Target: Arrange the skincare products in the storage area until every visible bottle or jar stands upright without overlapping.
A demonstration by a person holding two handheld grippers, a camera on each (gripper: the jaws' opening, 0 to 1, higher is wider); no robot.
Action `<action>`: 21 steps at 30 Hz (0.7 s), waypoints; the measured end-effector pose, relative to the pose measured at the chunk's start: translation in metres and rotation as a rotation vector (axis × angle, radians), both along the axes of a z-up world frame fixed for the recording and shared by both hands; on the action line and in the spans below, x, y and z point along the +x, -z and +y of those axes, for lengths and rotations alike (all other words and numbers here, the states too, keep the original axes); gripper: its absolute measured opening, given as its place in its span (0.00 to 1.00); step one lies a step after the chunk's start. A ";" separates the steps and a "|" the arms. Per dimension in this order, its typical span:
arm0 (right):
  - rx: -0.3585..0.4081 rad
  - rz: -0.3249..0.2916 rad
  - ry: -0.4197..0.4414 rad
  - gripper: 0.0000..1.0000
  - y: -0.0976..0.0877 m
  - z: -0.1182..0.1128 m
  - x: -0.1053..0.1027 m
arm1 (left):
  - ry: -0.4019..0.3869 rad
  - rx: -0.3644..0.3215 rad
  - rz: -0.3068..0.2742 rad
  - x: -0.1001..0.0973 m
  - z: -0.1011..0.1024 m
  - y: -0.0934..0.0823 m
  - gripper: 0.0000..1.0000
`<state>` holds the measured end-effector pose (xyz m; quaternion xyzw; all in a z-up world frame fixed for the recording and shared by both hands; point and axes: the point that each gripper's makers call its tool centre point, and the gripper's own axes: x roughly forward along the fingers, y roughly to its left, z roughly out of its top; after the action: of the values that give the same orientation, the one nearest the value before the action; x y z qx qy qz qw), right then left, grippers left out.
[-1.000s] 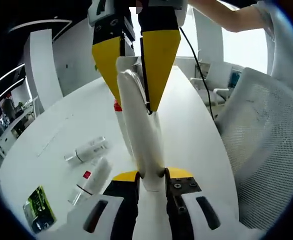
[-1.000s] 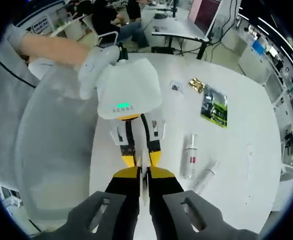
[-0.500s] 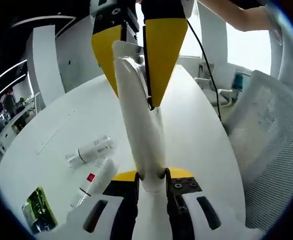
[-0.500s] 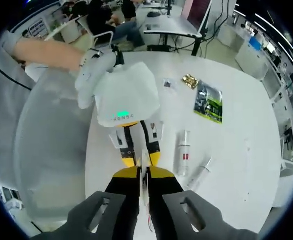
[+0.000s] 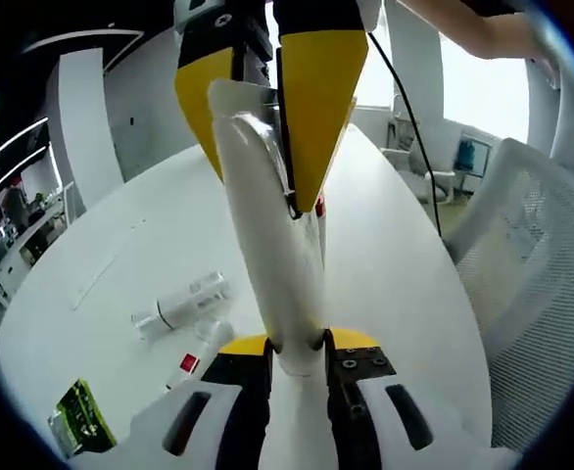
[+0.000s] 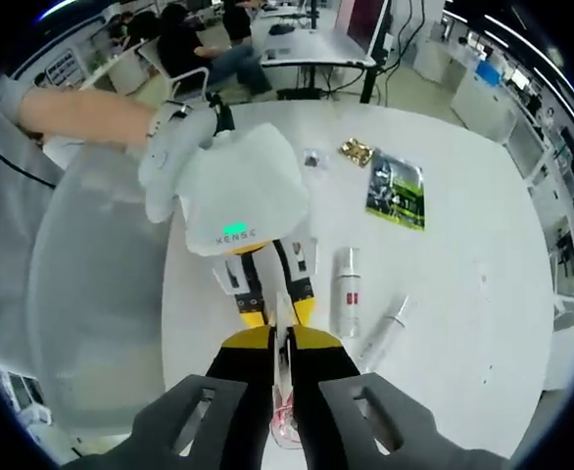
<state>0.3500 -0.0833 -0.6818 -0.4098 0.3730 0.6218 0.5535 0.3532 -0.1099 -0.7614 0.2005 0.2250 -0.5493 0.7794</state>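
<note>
A white tube point(image 5: 267, 245), frame centre, is being clamped at both ends: left gripper point(image 5: 297, 345) fingers low, right gripper point(image 5: 267, 108) fingers high, likely to steady it for uprighting. Two bottles point(image 6: 347, 291) are lying flat on the surface point(image 6: 463, 245).

My left gripper point(image 5: 297, 343) squeezes a white tube point(image 5: 267, 235). My right gripper point(image 5: 267, 117) pinches its far end. Two bottles point(image 5: 184, 302) lie near the desk's point(image 5: 395, 255) left edge.
</note>
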 end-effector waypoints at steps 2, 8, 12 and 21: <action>0.001 0.003 0.004 0.05 0.000 -0.002 0.002 | 0.000 -0.002 -0.002 0.004 -0.001 0.000 0.21; 0.001 0.008 0.021 0.05 0.000 -0.006 0.005 | 0.001 -0.008 -0.007 0.008 -0.005 0.001 0.21; 0.004 0.003 0.020 0.05 -0.001 -0.008 0.008 | 0.005 -0.009 -0.007 0.008 -0.008 0.000 0.21; 0.007 -0.006 0.005 0.06 -0.001 -0.010 0.009 | 0.006 -0.006 -0.007 0.013 -0.011 0.001 0.21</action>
<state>0.3593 -0.0936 -0.6804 -0.4089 0.3702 0.6203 0.5576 0.3663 -0.1210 -0.7622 0.2005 0.2200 -0.5519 0.7790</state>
